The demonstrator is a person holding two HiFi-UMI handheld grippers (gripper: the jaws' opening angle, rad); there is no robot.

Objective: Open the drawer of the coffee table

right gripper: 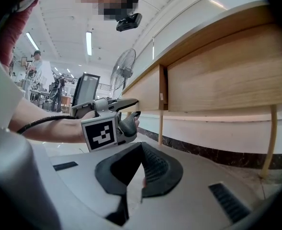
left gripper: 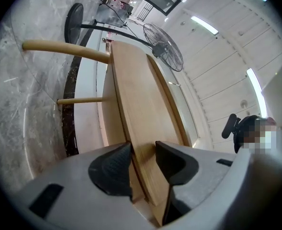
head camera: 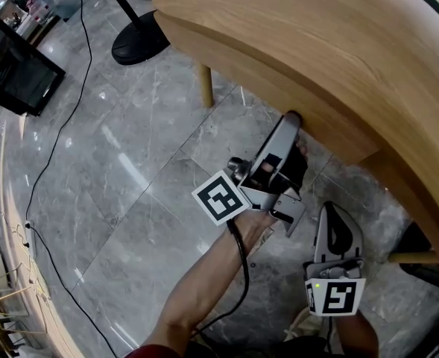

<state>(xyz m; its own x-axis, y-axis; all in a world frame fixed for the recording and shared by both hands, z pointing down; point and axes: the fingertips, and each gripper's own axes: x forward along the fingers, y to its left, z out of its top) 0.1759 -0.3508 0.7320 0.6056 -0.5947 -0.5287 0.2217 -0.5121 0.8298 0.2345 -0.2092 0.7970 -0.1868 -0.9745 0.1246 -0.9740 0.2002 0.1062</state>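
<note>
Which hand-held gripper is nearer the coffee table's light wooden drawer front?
Left. The left hand-held gripper has its jaws around the lower edge of the light wooden drawer front. The right hand-held gripper sits clear of it, lower down, jaws together on nothing.

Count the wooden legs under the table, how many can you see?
2. One leg stands at the far end, near the black round base; the other pokes out at lower right under the tabletop. More may be hidden.

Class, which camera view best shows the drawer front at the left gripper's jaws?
The left gripper view: the drawer front sits close between the jaws. The head view shows it steeply from above, the left gripper under its edge; the right gripper view shows it smaller, sidelong.
</note>
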